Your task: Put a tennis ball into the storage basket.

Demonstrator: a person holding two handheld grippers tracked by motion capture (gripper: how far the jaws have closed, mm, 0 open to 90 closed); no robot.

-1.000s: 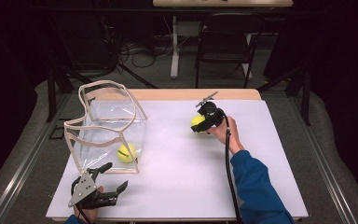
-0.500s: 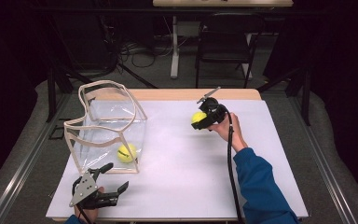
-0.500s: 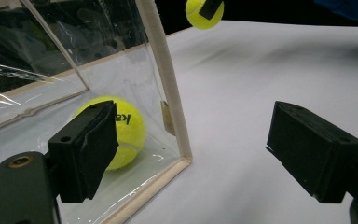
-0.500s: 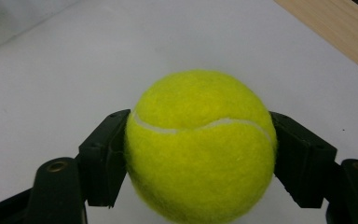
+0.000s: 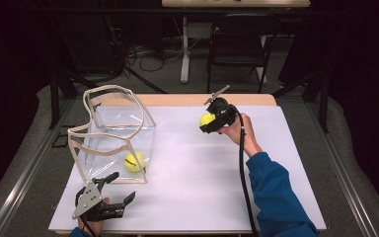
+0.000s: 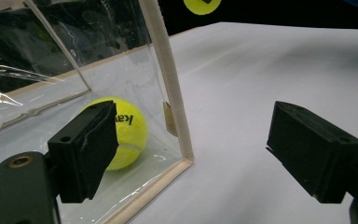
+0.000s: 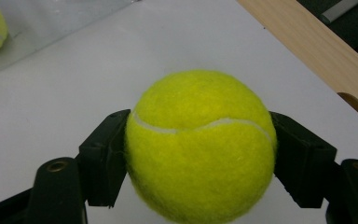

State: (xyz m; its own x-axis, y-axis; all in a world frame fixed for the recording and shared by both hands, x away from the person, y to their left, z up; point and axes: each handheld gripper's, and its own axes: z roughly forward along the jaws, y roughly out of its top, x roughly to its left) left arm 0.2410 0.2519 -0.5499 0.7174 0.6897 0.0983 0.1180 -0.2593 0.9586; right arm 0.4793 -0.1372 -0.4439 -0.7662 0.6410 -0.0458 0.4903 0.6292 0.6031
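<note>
at the bottom left of the high view the left gripper (image 5: 109, 199) is seen resting near the table's (image 5: 187, 197) front edge, its jaws spread wide with nothing between them; in the left gripper view the corner of the clear bag (image 6: 168, 93) stands just beyond the left pad, though whether the pad touches the plastic cannot be told. a little further in, a tennis ball (image 5: 133, 161) is seen lying inside the clear bag, at its near right corner, pale trim (image 5: 111, 136) outlining the open top. further back, right of centre in the frame, the right gripper (image 5: 208, 120) is held above the table, clenched on a second tennis ball (image 7: 200, 144); in the right gripper view the pads are pressed into the felt on both sides, close to the ball's widest line. the step in hand is judged to be the carrying of this ball to the bag. it would be done well if the squeeze were kept even, the ball brought over the mouth rather than the rim, and lowered well inside before release, since the walls look floppy and a bounce could send it out. the trim could be steadied by the free gripper.
</note>
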